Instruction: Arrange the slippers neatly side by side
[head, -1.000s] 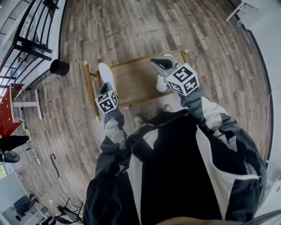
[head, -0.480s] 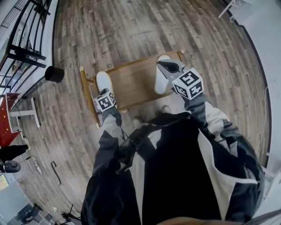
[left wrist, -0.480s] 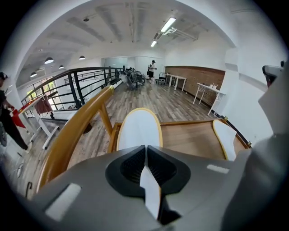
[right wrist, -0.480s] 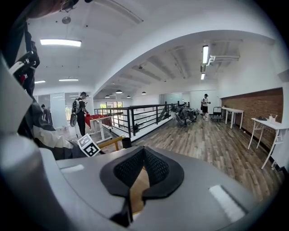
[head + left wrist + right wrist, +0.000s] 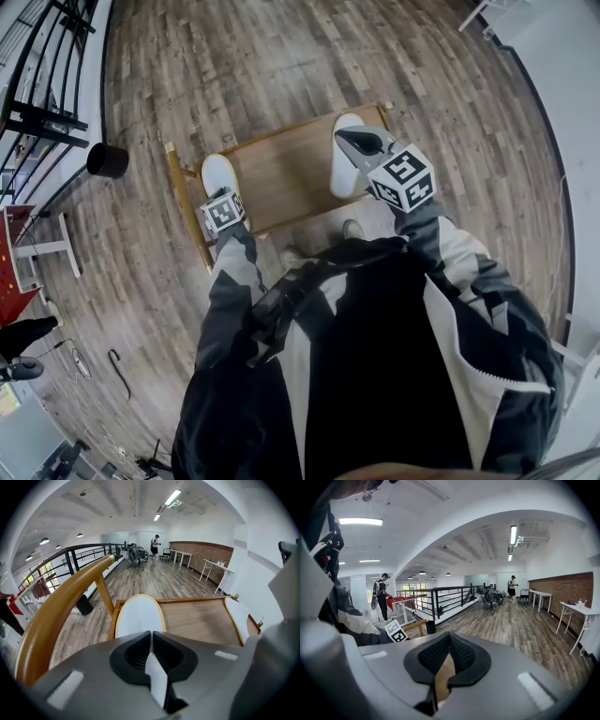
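Note:
A white slipper (image 5: pixel 215 173) with a tan rim lies at the left end of the low wooden table (image 5: pixel 281 178), sole side up in the left gripper view (image 5: pixel 138 616). My left gripper (image 5: pixel 151 641) is shut on its near end, and a white strip of the slipper shows between the pads. In the head view its marker cube (image 5: pixel 223 212) sits just behind the slipper. The second white slipper (image 5: pixel 344 169) lies at the table's right end (image 5: pixel 238 615). My right gripper (image 5: pixel 361 142) hovers over it, shut with nothing held (image 5: pixel 449 644).
A curved wooden rail (image 5: pixel 61 606) runs along the table's left side. A black bin (image 5: pixel 106 160) stands on the plank floor to the left. Black railings line the far left. People stand far off in the room.
My left gripper has sunk toward the table with the slipper in it. The right gripper has stayed over the right slipper.

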`<state>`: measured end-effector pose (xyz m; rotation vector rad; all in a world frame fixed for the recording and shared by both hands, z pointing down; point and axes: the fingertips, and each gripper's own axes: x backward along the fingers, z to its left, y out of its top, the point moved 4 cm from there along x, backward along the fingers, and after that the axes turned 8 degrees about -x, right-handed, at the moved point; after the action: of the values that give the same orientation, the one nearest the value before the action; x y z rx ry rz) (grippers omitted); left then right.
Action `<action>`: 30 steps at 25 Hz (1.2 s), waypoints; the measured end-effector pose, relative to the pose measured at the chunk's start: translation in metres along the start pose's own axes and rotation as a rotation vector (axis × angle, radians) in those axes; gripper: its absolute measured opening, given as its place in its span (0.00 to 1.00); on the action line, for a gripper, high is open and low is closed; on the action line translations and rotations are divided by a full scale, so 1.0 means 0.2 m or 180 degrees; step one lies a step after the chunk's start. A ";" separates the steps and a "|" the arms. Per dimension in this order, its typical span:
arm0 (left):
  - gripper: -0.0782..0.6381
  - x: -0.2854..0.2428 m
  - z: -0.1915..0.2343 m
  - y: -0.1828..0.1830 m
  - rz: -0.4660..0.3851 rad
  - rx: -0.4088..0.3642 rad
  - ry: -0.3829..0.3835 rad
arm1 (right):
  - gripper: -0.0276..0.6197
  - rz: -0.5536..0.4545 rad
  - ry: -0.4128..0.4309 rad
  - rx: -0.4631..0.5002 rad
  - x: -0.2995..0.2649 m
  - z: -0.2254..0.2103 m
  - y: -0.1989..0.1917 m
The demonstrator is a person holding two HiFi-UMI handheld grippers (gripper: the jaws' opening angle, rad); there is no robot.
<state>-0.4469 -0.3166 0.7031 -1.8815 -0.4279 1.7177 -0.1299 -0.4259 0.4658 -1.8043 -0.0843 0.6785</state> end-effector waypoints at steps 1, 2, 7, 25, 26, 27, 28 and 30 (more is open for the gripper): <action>0.15 0.00 0.00 0.00 -0.0001 0.0010 -0.0008 | 0.05 0.0002 0.0001 0.0000 0.00 0.00 0.00; 0.16 -0.01 0.00 0.00 -0.0008 0.0019 -0.0019 | 0.05 0.0006 0.0003 -0.0001 -0.01 0.01 0.00; 0.39 -0.02 -0.01 0.03 -0.0038 -0.0082 -0.0096 | 0.05 0.0036 0.0038 -0.0007 -0.05 0.02 0.00; 0.29 0.78 -0.50 0.93 -0.2077 -0.0901 -0.0795 | 0.05 -0.0055 0.0137 0.0112 -0.12 0.07 0.06; 0.27 0.84 -0.55 0.96 -0.2194 -0.0959 -0.0840 | 0.05 -0.0087 0.0134 0.0108 -0.11 0.06 0.08; 0.24 0.89 -0.60 0.99 -0.2294 -0.1000 -0.0887 | 0.05 -0.0132 0.0127 0.0104 -0.09 0.06 0.10; 0.21 0.94 -0.64 1.00 -0.2375 -0.1025 -0.0940 | 0.05 -0.0192 0.0112 0.0104 -0.08 0.05 0.12; 0.17 1.01 -0.72 1.02 -0.2496 -0.1053 -0.1048 | 0.05 -0.0324 0.0070 0.0115 -0.04 0.04 0.18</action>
<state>-0.3051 -0.3893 0.4244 -1.3210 -1.4334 1.4370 -0.1501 -0.4338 0.4353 -1.7601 -0.1473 0.5844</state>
